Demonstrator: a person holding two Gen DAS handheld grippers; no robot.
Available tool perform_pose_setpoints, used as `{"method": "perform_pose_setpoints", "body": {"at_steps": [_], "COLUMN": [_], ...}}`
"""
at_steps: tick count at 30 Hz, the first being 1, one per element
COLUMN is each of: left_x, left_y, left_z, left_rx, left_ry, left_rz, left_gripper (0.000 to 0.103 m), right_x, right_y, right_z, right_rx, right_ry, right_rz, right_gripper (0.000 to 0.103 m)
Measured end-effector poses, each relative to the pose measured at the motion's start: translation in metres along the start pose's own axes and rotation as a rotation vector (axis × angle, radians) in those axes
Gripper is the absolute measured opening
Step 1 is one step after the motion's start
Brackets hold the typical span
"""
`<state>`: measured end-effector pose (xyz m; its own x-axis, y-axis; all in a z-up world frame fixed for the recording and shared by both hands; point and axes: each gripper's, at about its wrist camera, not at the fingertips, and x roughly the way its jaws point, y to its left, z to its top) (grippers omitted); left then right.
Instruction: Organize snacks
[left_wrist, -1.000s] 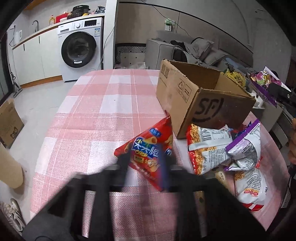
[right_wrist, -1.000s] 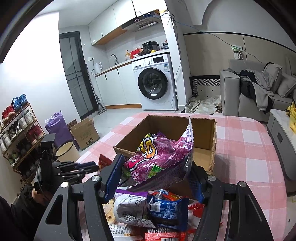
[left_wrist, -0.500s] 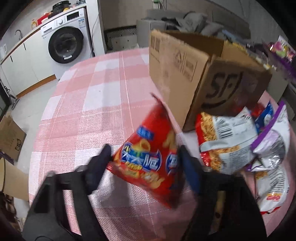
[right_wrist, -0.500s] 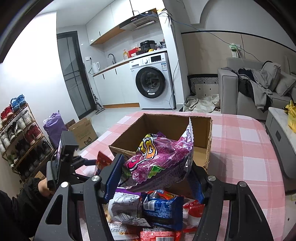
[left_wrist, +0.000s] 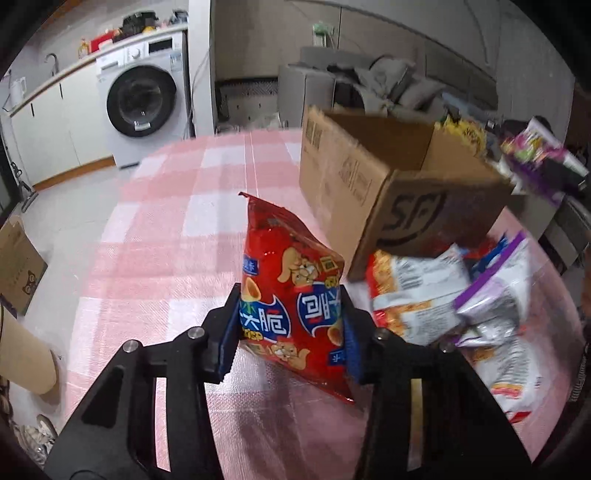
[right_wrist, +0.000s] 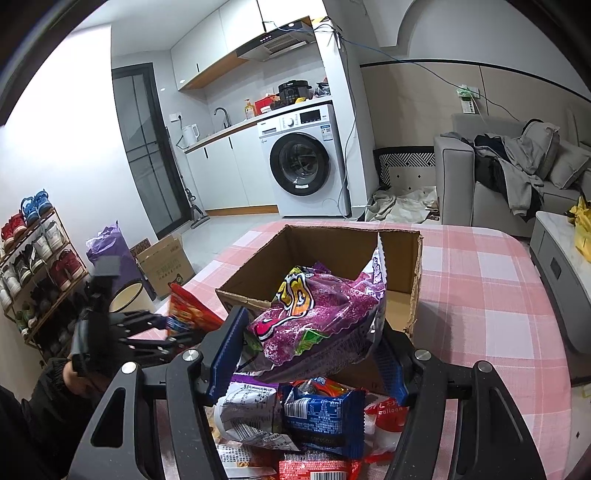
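Note:
My left gripper is shut on a red snack bag and holds it above the pink checked tablecloth, left of an open cardboard box. My right gripper is shut on a purple snack bag and holds it over the near edge of the same box. The left gripper with the red bag also shows in the right wrist view, left of the box. A pile of snack packets lies beside the box; it shows below the right gripper.
The table is round; its edge drops to the floor on the left. A washing machine, a sofa with clothes, a shoe rack and a floor carton stand around the table.
My left gripper has closed on the red bag, lifted it and stood it more upright. My right gripper holds the purple bag still near the box.

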<state>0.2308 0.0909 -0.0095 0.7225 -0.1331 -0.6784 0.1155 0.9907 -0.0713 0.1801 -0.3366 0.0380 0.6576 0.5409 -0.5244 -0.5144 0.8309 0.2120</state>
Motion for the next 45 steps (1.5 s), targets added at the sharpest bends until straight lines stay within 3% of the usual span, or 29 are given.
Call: {"method": "perform_pose_setpoints", "body": {"at_steps": [11,17,30,42,44,45], "left_x": [-0.066,-0.073,-0.032,0.031,0.037,0.037], "left_y": [-0.022,-0.039,-0.091,-0.109,-0.111,-0.112], "left_z": [0.030,0.060,0.114,0.136,0.137,0.136], "left_rx": [0.000,0.021,0.042,0.056,0.058,0.059], "left_ry": [-0.161,-0.200,-0.198,-0.145,-0.139,-0.141], "left_rz": [-0.049,-0.097,-0.128,-0.089,-0.085,-0.085], "left_gripper": [0.043,0.043,0.043,0.043,0.044,0.045], "right_x": [0.000,0.002,0.021,0.051,0.053,0.052], "right_y": [0.002,0.000,-0.015,-0.029,-0.029,-0.028], "right_z": [-0.002,0.000,0.021,0.030,0.031,0.031], "right_rx": [-0.001,0.017,0.073,0.083,0.078,0.072], "right_ry": [-0.008,-0.019,-0.039,0.008,0.005,0.003], "right_rz": [0.012,0.015,-0.024,-0.074,-0.081,-0.078], "right_gripper": [0.066,0.066,0.066,0.066,0.069,0.076]}}
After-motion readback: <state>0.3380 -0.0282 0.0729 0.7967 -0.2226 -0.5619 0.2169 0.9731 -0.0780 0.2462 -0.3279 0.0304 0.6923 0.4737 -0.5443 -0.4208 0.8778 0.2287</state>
